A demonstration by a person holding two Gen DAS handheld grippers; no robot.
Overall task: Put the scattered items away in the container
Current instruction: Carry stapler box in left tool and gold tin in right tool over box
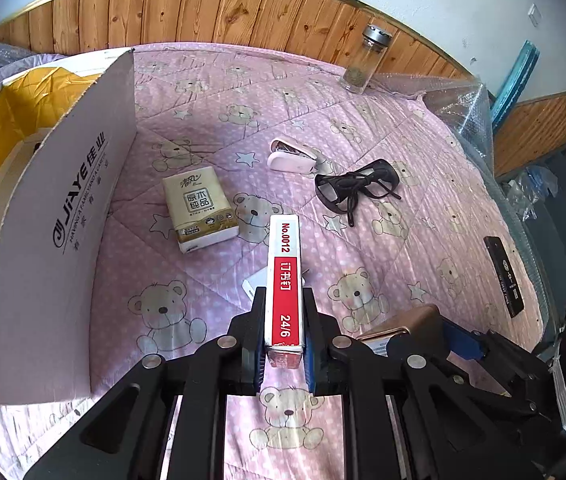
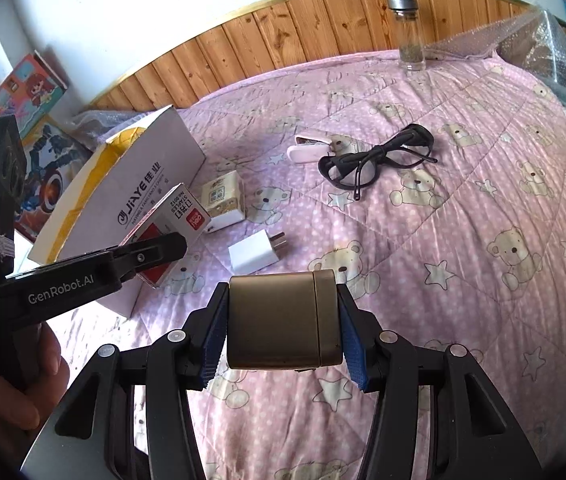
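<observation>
Staple box [image 1: 285, 285] clamped between left fingers [image 1: 257, 322] — bronze case [image 2: 283, 320] between right fingers [image 2: 353, 344]

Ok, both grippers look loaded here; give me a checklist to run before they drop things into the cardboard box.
1. Left gripper shut on staples box: ok.
2. Right gripper shut on bronze case: ok.
3. Cardboard box open on top: ok.
4. Room inside box: cannot tell.
5. Staples box clear of flap: cannot tell.
6. Items left on quilt: tissue pack, charger, glasses, stapler: not ok.
</observation>
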